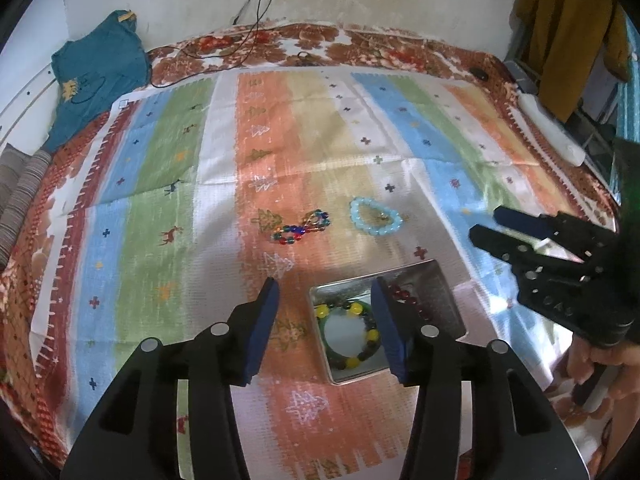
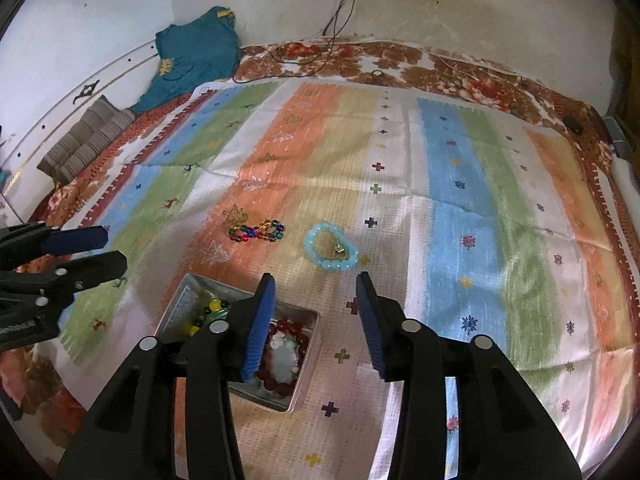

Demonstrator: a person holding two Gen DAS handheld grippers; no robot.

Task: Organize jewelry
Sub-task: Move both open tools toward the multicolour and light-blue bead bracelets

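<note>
A shiny metal tin [image 1: 434, 270] sits on the striped cloth and holds a green-and-yellow bead bracelet [image 1: 352, 336] and a red bead bracelet [image 1: 404, 296]. My left gripper [image 1: 325, 292] hovers over the tin's left part, open, with nothing between its blue pads. Beyond the tin, a multicolour bead bracelet [image 1: 300, 228] and a light blue bead bracelet [image 1: 376, 222] lie on the cloth. In the right wrist view my right gripper [image 2: 315, 284] is open and empty just right of the tin [image 2: 176, 304], short of the light blue bracelet [image 2: 330, 250]. The red bracelet [image 2: 286, 326] is partly hidden by its left finger.
A teal garment [image 2: 192, 60] and a striped cushion [image 2: 88, 140] lie at the back left by the wall. Cables [image 2: 340, 12] hang down the wall onto the floral bedspread. A long white object [image 1: 552, 128] and hanging mustard clothing [image 1: 568, 32] are at the right edge.
</note>
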